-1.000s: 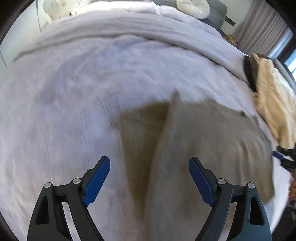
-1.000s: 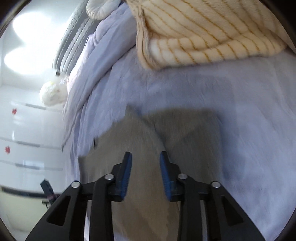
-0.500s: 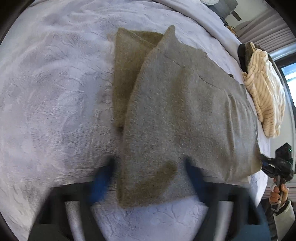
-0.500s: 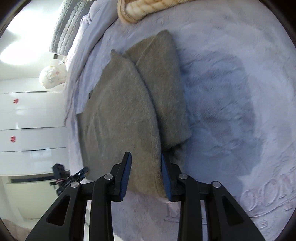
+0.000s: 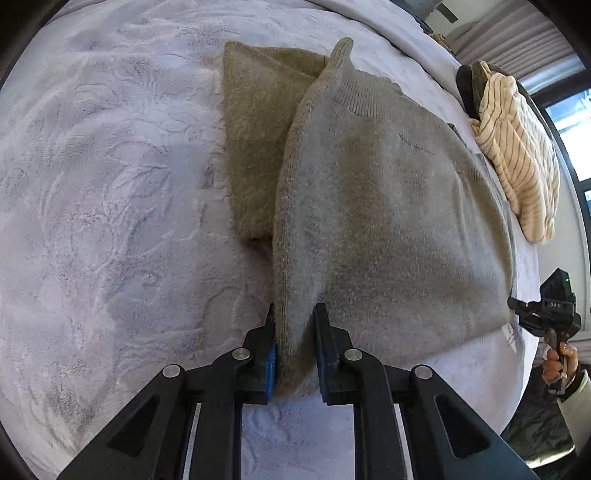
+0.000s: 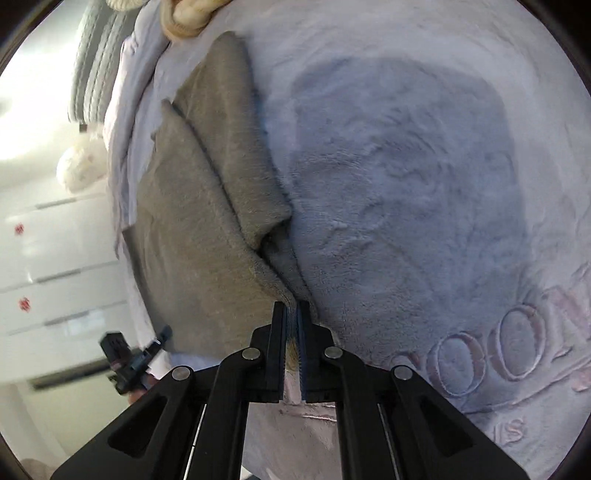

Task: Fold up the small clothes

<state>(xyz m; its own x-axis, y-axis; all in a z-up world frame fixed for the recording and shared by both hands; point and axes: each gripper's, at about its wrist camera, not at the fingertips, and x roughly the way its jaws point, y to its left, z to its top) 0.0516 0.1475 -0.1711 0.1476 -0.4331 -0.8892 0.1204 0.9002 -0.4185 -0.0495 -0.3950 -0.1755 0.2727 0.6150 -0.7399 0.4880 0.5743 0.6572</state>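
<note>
Pinching the sweater's [image 5: 388,206] near hem — left tongs [image 5: 294,325], right tongs [image 6: 291,314].

Striped garment [image 6: 186,16] cut off above.

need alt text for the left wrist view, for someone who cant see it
The left tool pinches the near edge of a grey-brown knit garment lying partly folded on a pale lilac plush blanket. A cream striped garment lies at the far right.

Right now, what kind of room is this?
Most likely a bedroom: the grey-brown knitted garment lies on a bed's plush lilac blanket, with grey pillows at its head and white wardrobe doors beyond.
</note>
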